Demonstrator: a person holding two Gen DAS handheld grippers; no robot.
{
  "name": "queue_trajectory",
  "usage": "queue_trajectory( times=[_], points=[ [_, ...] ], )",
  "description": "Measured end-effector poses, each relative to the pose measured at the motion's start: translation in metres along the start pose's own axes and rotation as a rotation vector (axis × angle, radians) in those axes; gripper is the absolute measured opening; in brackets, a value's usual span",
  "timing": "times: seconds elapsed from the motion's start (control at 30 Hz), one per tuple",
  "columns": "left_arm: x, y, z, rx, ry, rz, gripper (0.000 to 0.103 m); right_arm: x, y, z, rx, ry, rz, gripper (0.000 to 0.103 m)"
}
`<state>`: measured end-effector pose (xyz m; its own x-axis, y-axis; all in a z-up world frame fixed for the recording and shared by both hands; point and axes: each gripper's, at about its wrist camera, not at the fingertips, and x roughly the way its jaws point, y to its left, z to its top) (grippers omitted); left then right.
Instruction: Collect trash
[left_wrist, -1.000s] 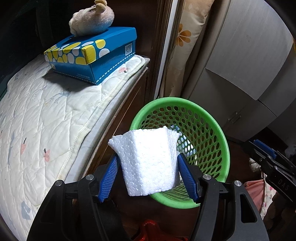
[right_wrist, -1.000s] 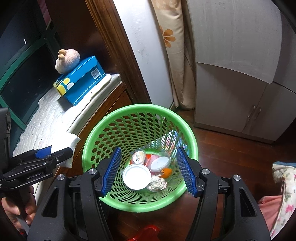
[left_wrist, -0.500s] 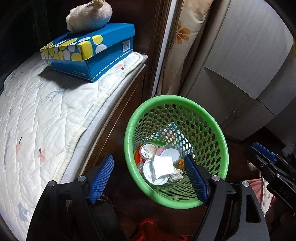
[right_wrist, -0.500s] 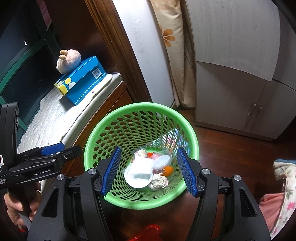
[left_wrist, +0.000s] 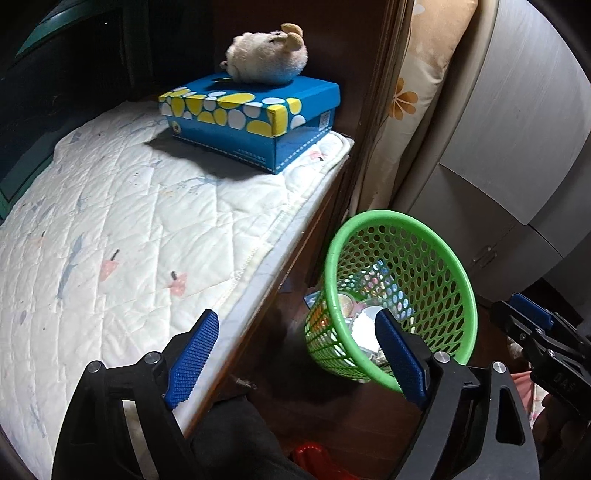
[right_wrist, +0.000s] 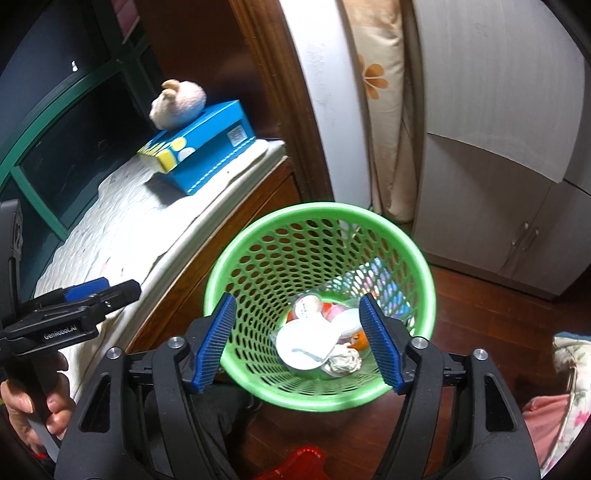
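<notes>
Opening, both grippers, left (left_wrist: 295, 354) and right (right_wrist: 301, 339), held nothing. Ahead of the right jaws, the basket (right_wrist: 258, 236) contained the trash (right_wrist: 314, 339): lids, cups, crumpled paper. No trash showed on the quilt (left_wrist: 129, 229); collection appeared largely complete.

"GenRobotAI" on left gripper (right_wrist: 99, 291); "DAS" on right gripper (left_wrist: 532, 314).

Green perforated basket (right_wrist: 405, 243) stands upright on the floor, holding lids, cups and seemingly crumpled paper (right_wrist: 345, 361).
</notes>
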<state>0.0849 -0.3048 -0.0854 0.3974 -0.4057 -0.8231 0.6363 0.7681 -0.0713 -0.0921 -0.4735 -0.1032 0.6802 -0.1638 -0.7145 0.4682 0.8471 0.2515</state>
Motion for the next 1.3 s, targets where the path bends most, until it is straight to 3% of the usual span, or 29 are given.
queue_trajectory(
  times=[0.73,1.3],
  points=[
    [-0.071,0.098,-0.034,-0.168,-0.092,0.172,0.091,-0.002,0.114,0.003,-0.194,-0.004,0.123,0.090],
    [-0.118,0.160,-0.070,-0.284,-0.166,0.316,0.096,0.000,0.171,-0.004,-0.283,0.006,0.181,0.094]
  ],
)
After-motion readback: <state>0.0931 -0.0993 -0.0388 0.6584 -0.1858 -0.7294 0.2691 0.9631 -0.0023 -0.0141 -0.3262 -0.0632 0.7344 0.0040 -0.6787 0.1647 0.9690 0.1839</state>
